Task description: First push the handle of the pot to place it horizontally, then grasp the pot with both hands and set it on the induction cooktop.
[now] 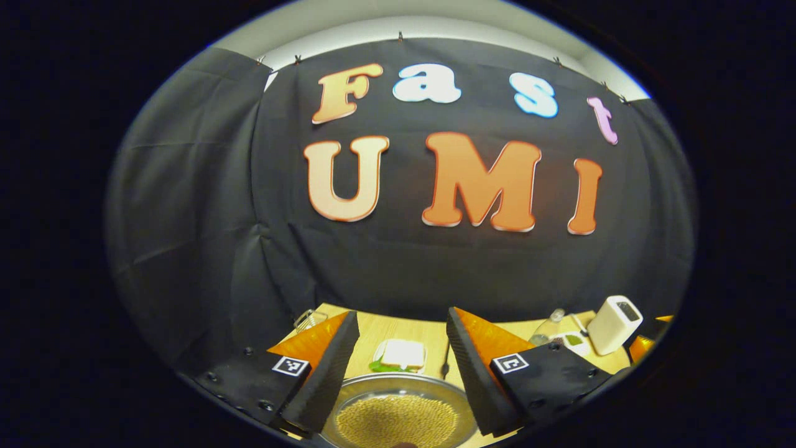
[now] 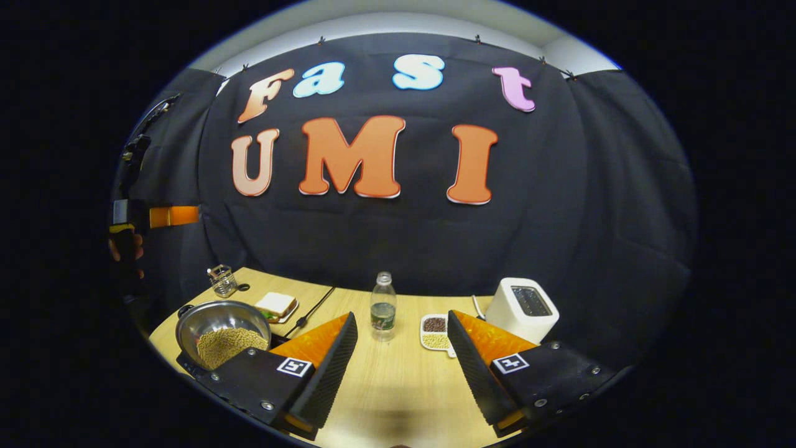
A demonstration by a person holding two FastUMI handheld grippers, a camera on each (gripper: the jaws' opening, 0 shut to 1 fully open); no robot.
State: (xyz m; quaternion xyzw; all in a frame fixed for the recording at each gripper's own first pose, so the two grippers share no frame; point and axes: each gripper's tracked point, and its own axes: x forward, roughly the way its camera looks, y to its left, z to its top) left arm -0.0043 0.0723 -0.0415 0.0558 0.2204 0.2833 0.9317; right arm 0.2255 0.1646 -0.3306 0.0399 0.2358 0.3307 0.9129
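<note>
The worktop (image 2: 398, 379) spread across the lower frame. The pot (image 2: 221, 330), filled with pale grains, sat at lower left in the right gripper view, and bottom centre in the left gripper view. The left gripper (image 1: 403, 367) hung spread wide above it, holding nothing; the right gripper (image 2: 403, 361) gaped empty, well apart. A careless shove would likely tip the pot, spilling grains.

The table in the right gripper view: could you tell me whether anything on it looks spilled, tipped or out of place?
Nothing stands out: the pot holds its grains, the water bottle and toaster stand upright, and the sandwich sits on its plate.
</note>
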